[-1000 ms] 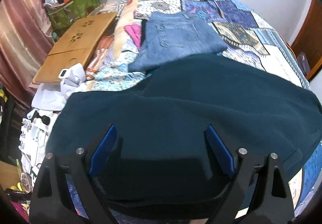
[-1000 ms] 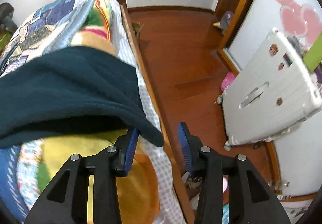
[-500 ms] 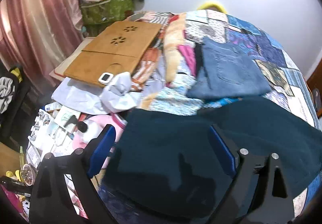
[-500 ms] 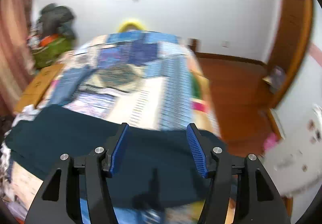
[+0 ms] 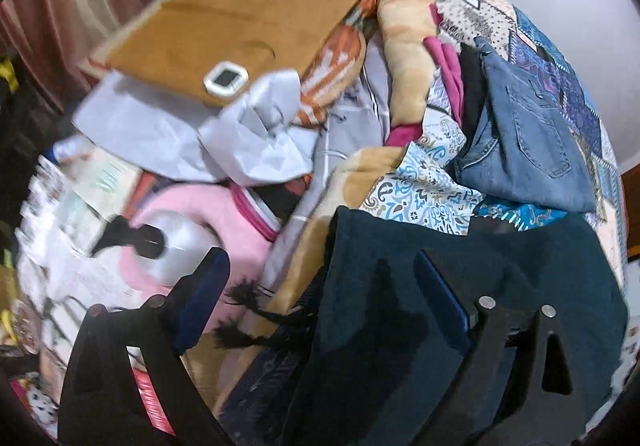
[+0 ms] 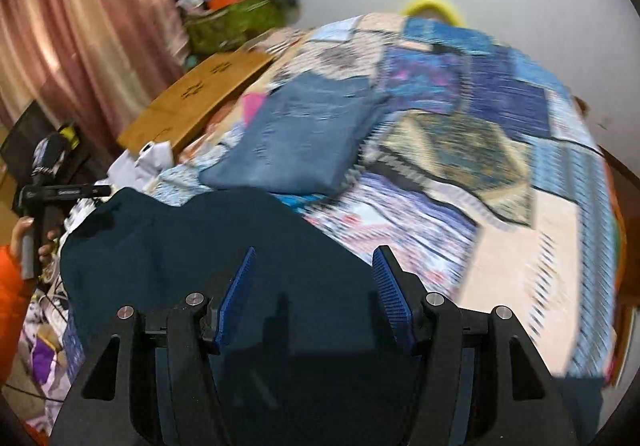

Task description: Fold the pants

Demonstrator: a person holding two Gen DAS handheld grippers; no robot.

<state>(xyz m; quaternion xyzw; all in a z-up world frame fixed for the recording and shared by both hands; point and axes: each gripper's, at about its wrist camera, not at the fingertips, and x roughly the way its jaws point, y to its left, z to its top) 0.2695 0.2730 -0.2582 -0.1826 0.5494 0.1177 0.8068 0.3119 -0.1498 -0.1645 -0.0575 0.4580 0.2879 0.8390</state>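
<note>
Dark teal pants [image 5: 500, 266] lie spread across the near part of the bed, and the right wrist view shows them too [image 6: 180, 242]. My left gripper [image 5: 320, 278] hangs over their left edge, where black drawstring tassels [image 5: 240, 294] stick out. Its jaws are wide and closing, with the pants' edge between them but the pads touching nothing. My right gripper [image 6: 316, 258] stands open just above the middle of the pants, holding nothing. A folded pair of blue jeans [image 5: 528, 133] [image 6: 304, 137] lies farther back on the bed.
A patchwork quilt [image 6: 500, 125] covers the bed. Left of it lie a wooden lap tray [image 5: 224, 21], crumpled white bags [image 5: 256, 125] and a pink cloth with a bottle [image 5: 176, 242]. A hand in an orange sleeve [image 6: 16, 246] shows at the left edge. A curtain [image 6: 80, 25] hangs behind.
The right gripper let go of the pants' corner at the bed's right side, opened wider and swung back over the pants. The left gripper moved left to the pants' left edge.
</note>
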